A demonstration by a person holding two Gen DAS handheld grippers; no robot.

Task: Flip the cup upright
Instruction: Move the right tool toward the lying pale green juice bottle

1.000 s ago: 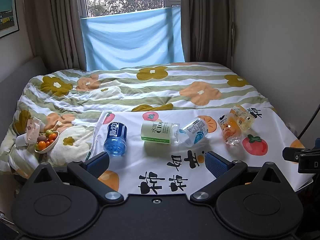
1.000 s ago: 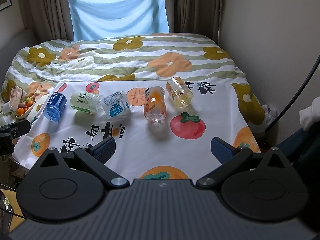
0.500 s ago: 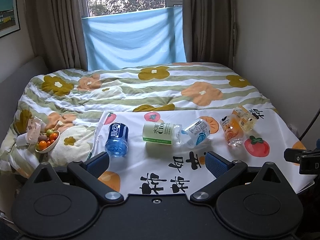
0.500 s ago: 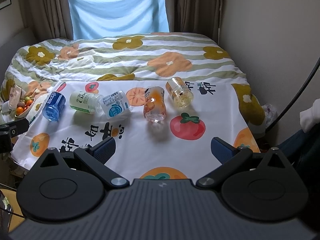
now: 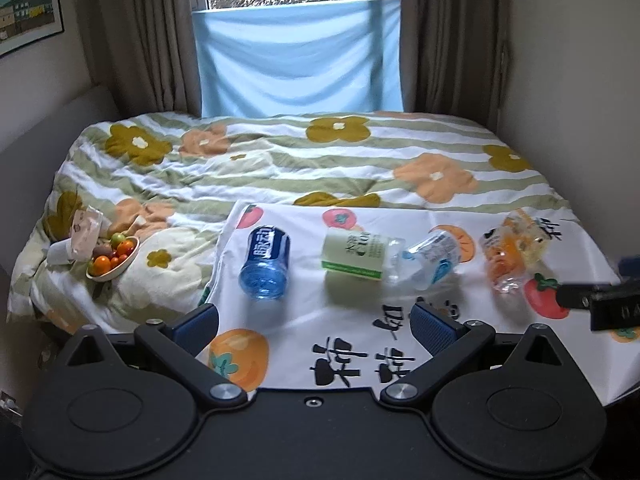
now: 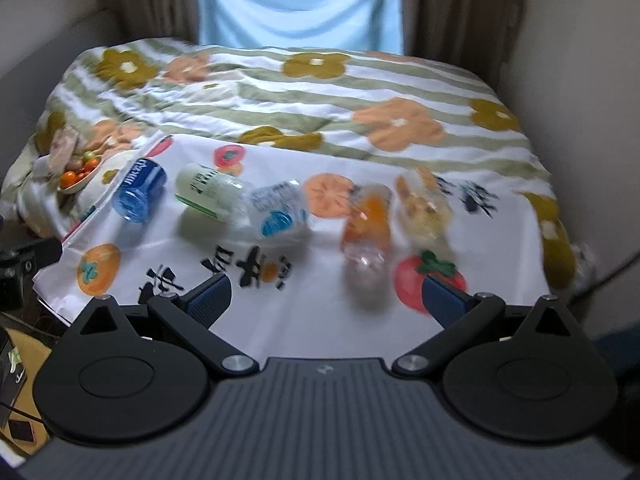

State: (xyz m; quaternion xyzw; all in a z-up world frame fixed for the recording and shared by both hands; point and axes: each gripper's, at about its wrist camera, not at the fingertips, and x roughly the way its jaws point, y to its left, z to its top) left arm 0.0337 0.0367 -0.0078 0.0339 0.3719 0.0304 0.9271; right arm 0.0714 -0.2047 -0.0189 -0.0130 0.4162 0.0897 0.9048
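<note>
Curtains and a pale blue sheet (image 5: 296,56) hang behind a bed (image 5: 280,160) covered with a flowered quilt, and across its near end lies a white fruit-print cloth (image 5: 360,320). On that cloth five cups lie on their sides in a rough row. From the left they are a blue cup (image 5: 265,263), a green-labelled cup (image 5: 357,253), a clear cup with blue print (image 5: 428,258) touching the green one, an orange-printed cup (image 5: 502,258) and a yellowish cup (image 5: 528,236) just beside it. None stands upright, so I judge the task hardly begun: this is the approach, before any grasp.

Both tools are empty. The left tool (image 5: 314,320) has its jaws spread wide and hovers over the near edge of the cloth, short of the blue and green cups. The right tool (image 6: 326,296) is likewise spread and empty, and points roughly at the orange-printed cup (image 6: 366,220). The right wrist view is smeared, so which way that cup's mouth faces is hard to say, though its clear end seems to lie nearest the tool.

Next, one tool needs to choose a single cup, come down with its jaws either side of the wall, close gently, then lift and turn it so the base sits on the cloth. The soft bedding may let an upright cup tip. A small bowl of fruit (image 5: 112,260) sits well off to the left.
</note>
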